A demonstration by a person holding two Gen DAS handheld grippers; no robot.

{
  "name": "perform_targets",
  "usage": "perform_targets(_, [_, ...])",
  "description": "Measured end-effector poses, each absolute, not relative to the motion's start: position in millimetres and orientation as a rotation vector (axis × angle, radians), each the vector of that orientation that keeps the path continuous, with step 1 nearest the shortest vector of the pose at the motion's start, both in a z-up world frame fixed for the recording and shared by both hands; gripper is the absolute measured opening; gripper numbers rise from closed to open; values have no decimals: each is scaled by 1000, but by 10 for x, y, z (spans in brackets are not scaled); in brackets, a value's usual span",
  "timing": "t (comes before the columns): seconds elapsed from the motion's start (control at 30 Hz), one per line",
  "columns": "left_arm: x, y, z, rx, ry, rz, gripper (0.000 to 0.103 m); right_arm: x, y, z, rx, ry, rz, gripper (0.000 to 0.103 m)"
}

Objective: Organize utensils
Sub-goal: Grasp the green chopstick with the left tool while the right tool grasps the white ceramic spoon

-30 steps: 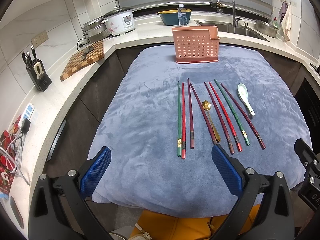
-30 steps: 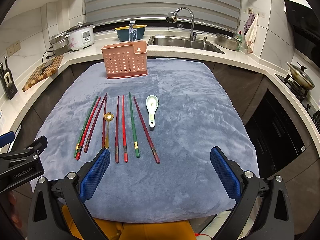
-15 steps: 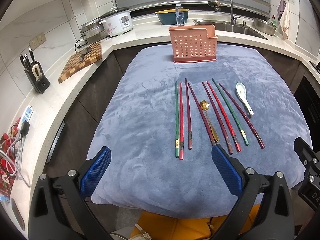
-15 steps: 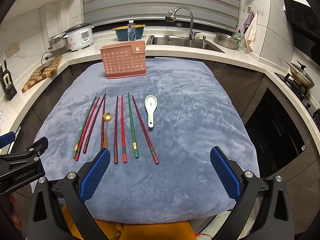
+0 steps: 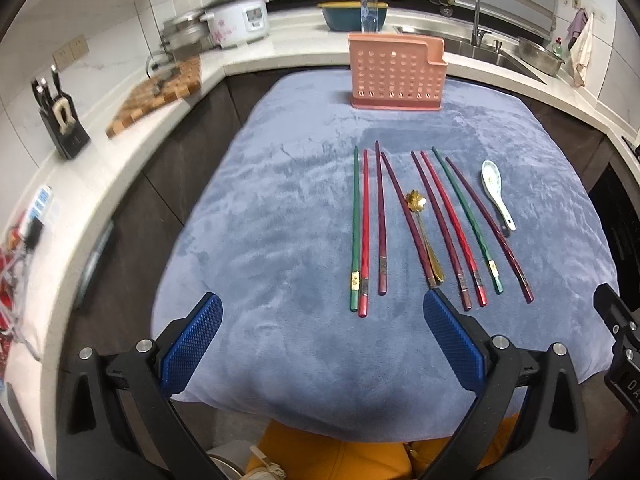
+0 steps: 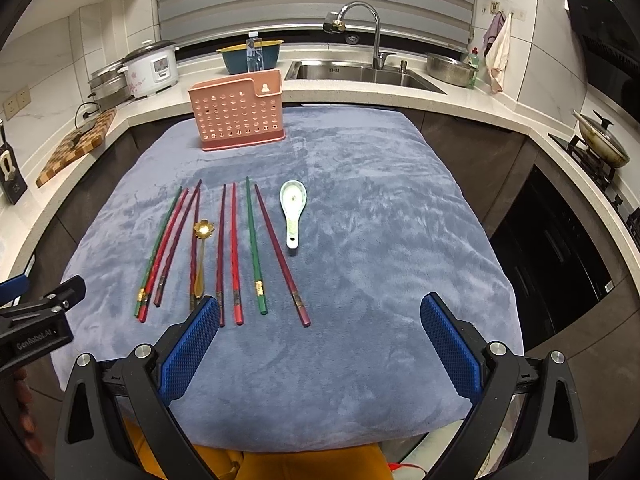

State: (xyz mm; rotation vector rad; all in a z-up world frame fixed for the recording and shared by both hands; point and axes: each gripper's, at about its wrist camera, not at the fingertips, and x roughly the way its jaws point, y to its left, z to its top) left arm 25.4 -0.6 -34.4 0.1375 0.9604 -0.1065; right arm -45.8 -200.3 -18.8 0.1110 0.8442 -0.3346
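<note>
Several red, green and maroon chopsticks (image 5: 365,228) (image 6: 234,252) lie side by side on a blue-grey cloth (image 5: 280,220) (image 6: 380,220). A gold flower spoon (image 5: 420,216) (image 6: 201,248) lies among them. A white ceramic spoon (image 5: 496,192) (image 6: 293,208) lies to their right. A pink perforated utensil holder (image 5: 396,74) (image 6: 239,116) stands upright at the cloth's far edge. My left gripper (image 5: 320,344) is open and empty over the near edge. My right gripper (image 6: 320,344) is open and empty, just near of the chopstick ends.
A counter wraps round the cloth, with a rice cooker (image 5: 236,20) (image 6: 154,68), a wooden chopping board (image 5: 160,92) (image 6: 76,144), a knife block (image 5: 62,120), a sink and tap (image 6: 368,68) (image 5: 476,40) and a pan on a stove (image 6: 600,144) at right.
Both grippers have edged forward a little toward the chopsticks. The left view has swung slightly. Nothing on the cloth has moved.
</note>
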Motion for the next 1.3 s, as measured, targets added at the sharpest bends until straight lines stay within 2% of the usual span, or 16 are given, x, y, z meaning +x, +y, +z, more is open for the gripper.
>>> perform_targets(0.2, [548, 142, -807, 68, 1081, -113, 95, -297, -2170, -441, 164, 892, -333, 96])
perform_targets(0.27, [620, 196, -939, 39, 1115, -113, 87, -256, -2206, -485, 168, 907, -338, 96])
perform_targets(0.47, [769, 193, -1158, 46, 1137, -110, 85, -104, -2254, -583, 170, 937, -341, 96])
perform_targets(0.57, [851, 140, -1235, 75, 1153, -124, 75, -32, -2261, -609, 170, 946, -339, 96])
perform_targets(0.73, [954, 99, -1301, 70, 1169, -139, 71, 105, -2268, -647, 169, 960, -334, 96])
perform_targets(0.9, [1054, 110, -1332, 43, 1191, -167, 58, 269, -2279, -672, 173, 968, -310, 95])
perform_targets(0.97, [1085, 89, -1363, 57, 1199, -164, 53, 364, -2296, -684, 181, 966, -296, 91])
perform_targets(1.07, [1083, 93, -1364, 67, 1202, -158, 48, 539, -2352, -747, 192, 974, -288, 79])
perform_targets(1.13, [1088, 107, -1360, 66, 1203, -158, 43, 682, -2419, -830, 209, 992, -289, 65])
perform_targets(1.23, [1112, 125, -1356, 72, 1207, -157, 34, 853, -2483, -934, 240, 1007, -271, 52])
perform_targets(1.3, [1124, 135, -1357, 71, 1213, -156, 32, 955, -2492, -1000, 251, 1016, -261, 48])
